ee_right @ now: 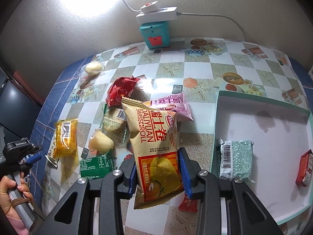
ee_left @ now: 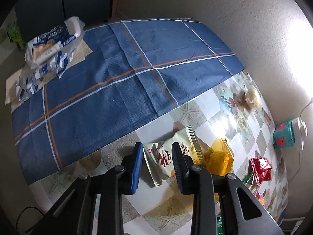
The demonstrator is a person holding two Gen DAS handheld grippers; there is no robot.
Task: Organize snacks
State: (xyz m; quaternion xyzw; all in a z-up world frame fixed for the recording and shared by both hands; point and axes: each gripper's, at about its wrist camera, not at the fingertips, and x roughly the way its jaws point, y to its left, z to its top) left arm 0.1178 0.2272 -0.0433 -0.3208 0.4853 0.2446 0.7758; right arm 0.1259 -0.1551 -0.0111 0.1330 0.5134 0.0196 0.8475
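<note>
Right claw (ee_right: 158,171) grips Swiss roll pack (ee_right: 156,146) lifted off surface (ee_right: 195,137), likely bound for box (ee_right: 264,117) w/ sorted snacks, while left claw (ee_left: 156,166) hangs released over cream packet (ee_left: 162,156).

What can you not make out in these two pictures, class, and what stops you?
- Left wrist: the cream packet's print, partly behind the left gripper's fingers.
- Right wrist: the small red packet, mostly under the Swiss roll packet and right gripper.
- Right wrist: the box's near corner, cut off.
</note>
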